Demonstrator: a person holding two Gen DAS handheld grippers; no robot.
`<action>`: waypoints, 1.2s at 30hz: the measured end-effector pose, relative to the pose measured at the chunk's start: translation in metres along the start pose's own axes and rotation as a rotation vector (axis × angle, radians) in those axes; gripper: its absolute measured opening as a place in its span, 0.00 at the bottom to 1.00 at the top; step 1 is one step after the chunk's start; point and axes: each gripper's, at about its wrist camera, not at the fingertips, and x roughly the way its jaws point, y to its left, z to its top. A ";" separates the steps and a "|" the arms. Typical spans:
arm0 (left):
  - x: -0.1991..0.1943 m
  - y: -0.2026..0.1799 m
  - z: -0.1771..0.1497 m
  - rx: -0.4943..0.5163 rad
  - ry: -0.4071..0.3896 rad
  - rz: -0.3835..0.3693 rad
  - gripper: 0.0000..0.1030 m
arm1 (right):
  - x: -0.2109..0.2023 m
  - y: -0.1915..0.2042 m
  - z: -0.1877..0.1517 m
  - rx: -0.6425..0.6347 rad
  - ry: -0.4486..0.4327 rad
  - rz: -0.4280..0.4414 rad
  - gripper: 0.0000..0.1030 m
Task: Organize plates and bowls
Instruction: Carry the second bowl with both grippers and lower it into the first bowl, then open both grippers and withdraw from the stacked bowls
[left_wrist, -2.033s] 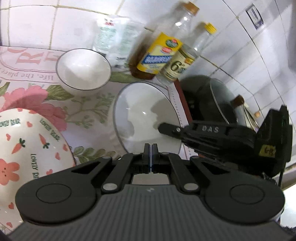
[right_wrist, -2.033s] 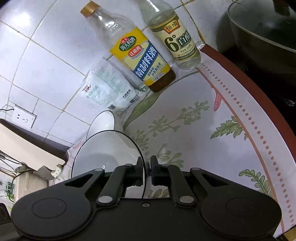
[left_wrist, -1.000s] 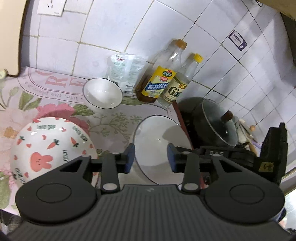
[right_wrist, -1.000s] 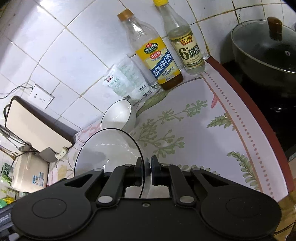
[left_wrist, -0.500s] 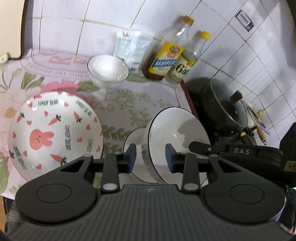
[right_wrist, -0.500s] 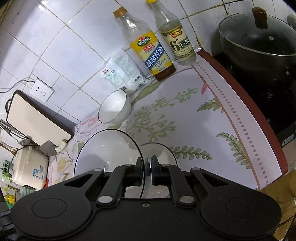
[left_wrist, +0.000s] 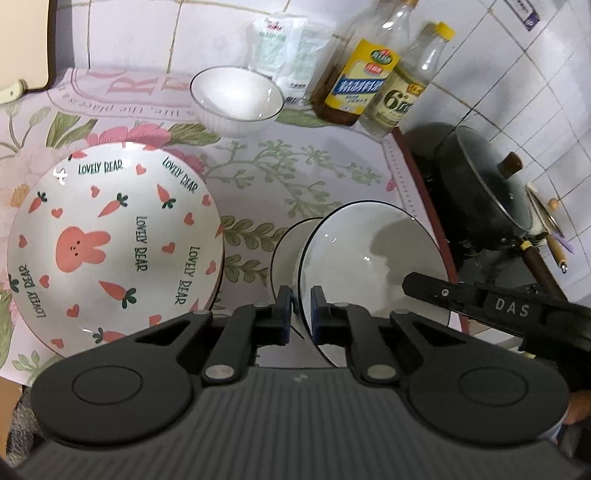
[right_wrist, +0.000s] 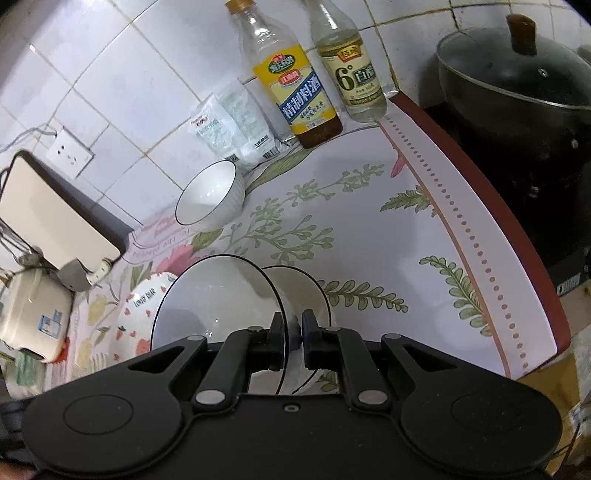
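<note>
A white bowl with a thin black rim (left_wrist: 373, 258) hangs tilted over a second, similar bowl (left_wrist: 284, 251) that stands on the flowered cloth. My right gripper (right_wrist: 293, 332) is shut on the tilted bowl's (right_wrist: 218, 295) rim, and in the left wrist view its arm reaches in from the right. My left gripper (left_wrist: 301, 314) is closing its jaws on that bowl's left rim, pads against the wall. A large bunny-and-carrot bowl (left_wrist: 110, 240) lies to the left. A small ribbed white bowl (left_wrist: 236, 96) stands near the wall.
Two sauce bottles (left_wrist: 354, 81) (left_wrist: 402, 96) and a salt bag (left_wrist: 277, 40) line the tiled wall. A lidded black pot (left_wrist: 480, 184) sits on the stove past the cloth's right edge. A cutting board (right_wrist: 48, 210) and a rice cooker (right_wrist: 33, 314) stand at the left.
My left gripper has sunk toward the bowls, and its wide jaws have narrowed onto the tilted bowl's rim. The right gripper has brought that bowl down over the second bowl.
</note>
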 end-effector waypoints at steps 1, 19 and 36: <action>0.003 0.001 0.000 -0.003 0.006 0.004 0.09 | 0.002 0.002 0.000 -0.018 -0.001 -0.006 0.12; 0.026 0.001 0.005 0.015 0.035 0.056 0.15 | 0.027 0.035 -0.008 -0.443 -0.087 -0.182 0.15; -0.029 0.031 0.043 -0.020 -0.055 -0.026 0.15 | -0.006 0.057 0.019 -0.384 -0.127 -0.029 0.36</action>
